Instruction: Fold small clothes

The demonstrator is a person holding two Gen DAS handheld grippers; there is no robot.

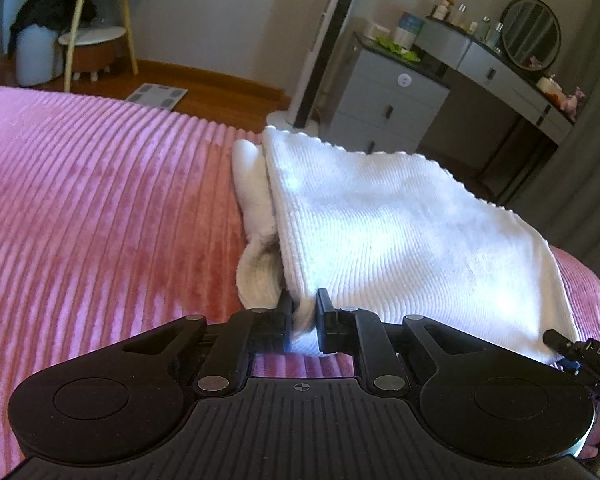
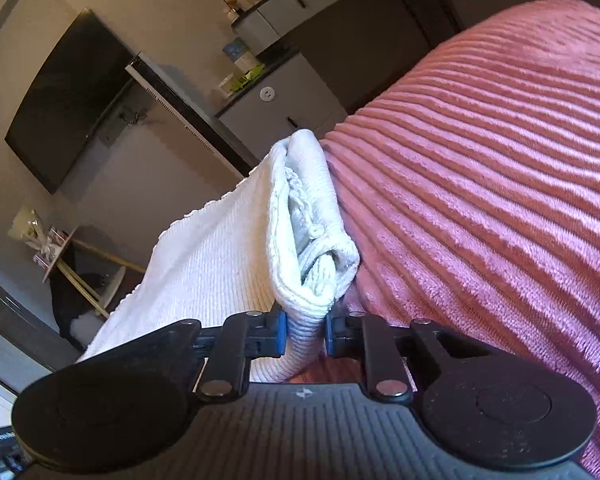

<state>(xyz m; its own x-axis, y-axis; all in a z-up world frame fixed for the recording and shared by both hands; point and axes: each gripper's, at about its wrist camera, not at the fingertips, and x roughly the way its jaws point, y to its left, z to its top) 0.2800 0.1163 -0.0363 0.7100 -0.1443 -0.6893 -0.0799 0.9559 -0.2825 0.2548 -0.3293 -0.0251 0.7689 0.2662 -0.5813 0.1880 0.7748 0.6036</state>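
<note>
A white ribbed knit garment (image 1: pixel 400 236) lies folded over on the pink ribbed bedspread (image 1: pixel 100 208), near the bed's far edge. My left gripper (image 1: pixel 305 322) is shut on the garment's near left corner, with white cloth pinched between its black fingers. In the right wrist view the same garment (image 2: pixel 204 264) hangs doubled, its layers showing at the edge. My right gripper (image 2: pixel 306 336) is shut on that bunched corner, the cloth pressed between its blue pads (image 2: pixel 281 334). The tip of the right gripper (image 1: pixel 572 350) shows at the garment's near right corner in the left wrist view.
The pink bedspread (image 2: pixel 500 200) spreads wide to both sides. Beyond the bed's edge stand a grey drawer unit (image 1: pixel 388 112), a dressing table with a round mirror (image 1: pixel 532 34), a bathroom scale (image 1: pixel 156 97) on the wood floor and a side table (image 1: pixel 96 40). A dark screen (image 2: pixel 64 96) hangs on the wall.
</note>
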